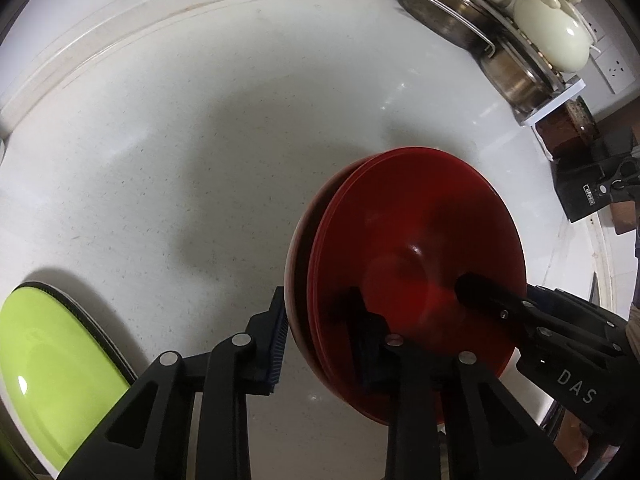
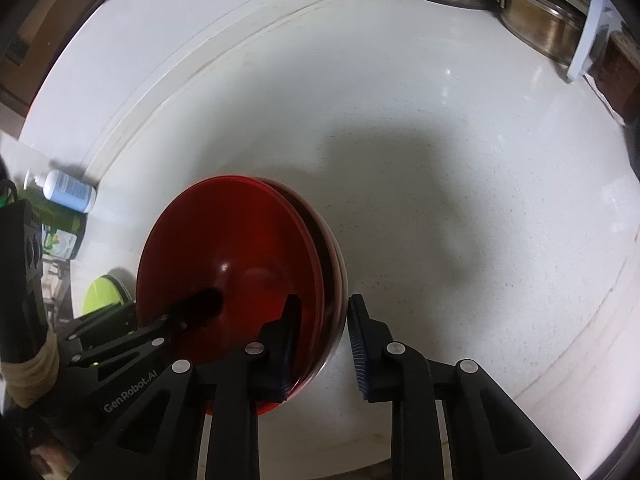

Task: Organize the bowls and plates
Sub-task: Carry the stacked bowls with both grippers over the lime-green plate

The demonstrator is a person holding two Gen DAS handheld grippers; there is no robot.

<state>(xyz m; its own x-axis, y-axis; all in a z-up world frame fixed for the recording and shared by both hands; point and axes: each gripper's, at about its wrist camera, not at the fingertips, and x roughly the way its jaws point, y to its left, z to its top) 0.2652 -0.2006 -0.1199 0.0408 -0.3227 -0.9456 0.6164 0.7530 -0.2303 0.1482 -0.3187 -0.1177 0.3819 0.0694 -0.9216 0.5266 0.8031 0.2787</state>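
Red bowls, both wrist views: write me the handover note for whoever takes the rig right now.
Left tool: jaws straddle the near rim of the red bowls, one finger outside, one inside; whether it is clamped cannot be told.
Right tool: the same on the opposite rim, with a visible gap at its outer finger.
Things: the red bowls are nested in a stack, tilted on the white counter. A green plate lies on the counter at the left. A rack with metal pans stands at the back.
Done: red bowls nested.
Left: set the red stack down; deal with the green plate.
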